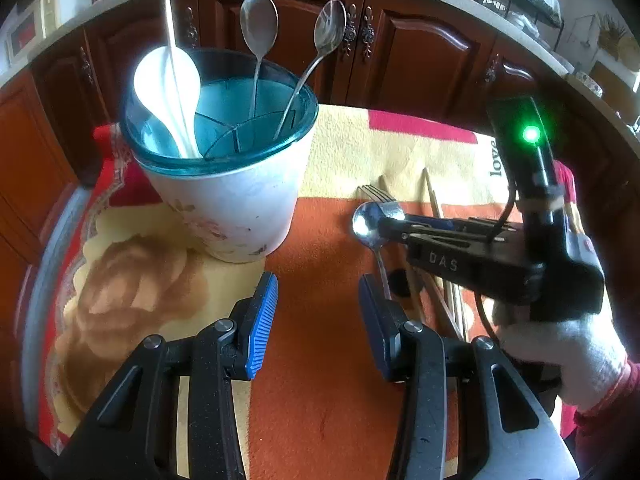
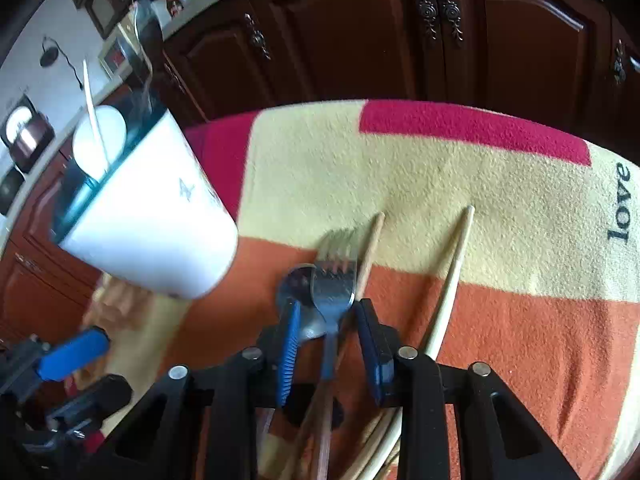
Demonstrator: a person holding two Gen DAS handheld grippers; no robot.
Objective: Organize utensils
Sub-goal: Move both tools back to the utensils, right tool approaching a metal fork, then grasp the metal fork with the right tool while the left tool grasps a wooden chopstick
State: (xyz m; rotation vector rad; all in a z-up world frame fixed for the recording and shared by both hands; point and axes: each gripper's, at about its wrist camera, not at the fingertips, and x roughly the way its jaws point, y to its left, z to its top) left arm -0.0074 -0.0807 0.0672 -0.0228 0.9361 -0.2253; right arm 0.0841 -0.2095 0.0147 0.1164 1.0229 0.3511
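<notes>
Utensil sorting, tabletop: right gripper [image 2: 328, 344] at the loose cutlery.

Its blue pads [image 2: 289, 344] stood narrowly apart astride a fork [image 2: 334, 284] and spoon [image 2: 294, 284] lying overlapped on the blanket [image 2: 500, 208]; contact with the metal could not be told. Chopsticks [image 2: 448, 276] lay just beside. Left gripper [image 1: 318, 320] hung spread and empty over the orange patch. Beyond stood the white holder [image 1: 232, 208], with two spoons [image 1: 259, 24] and a white ladle [image 1: 168, 80].

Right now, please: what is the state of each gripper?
Left gripper: open, holding nothing.
Right gripper: jaws around the fork and spoon; a firm grip cannot be told.
</notes>
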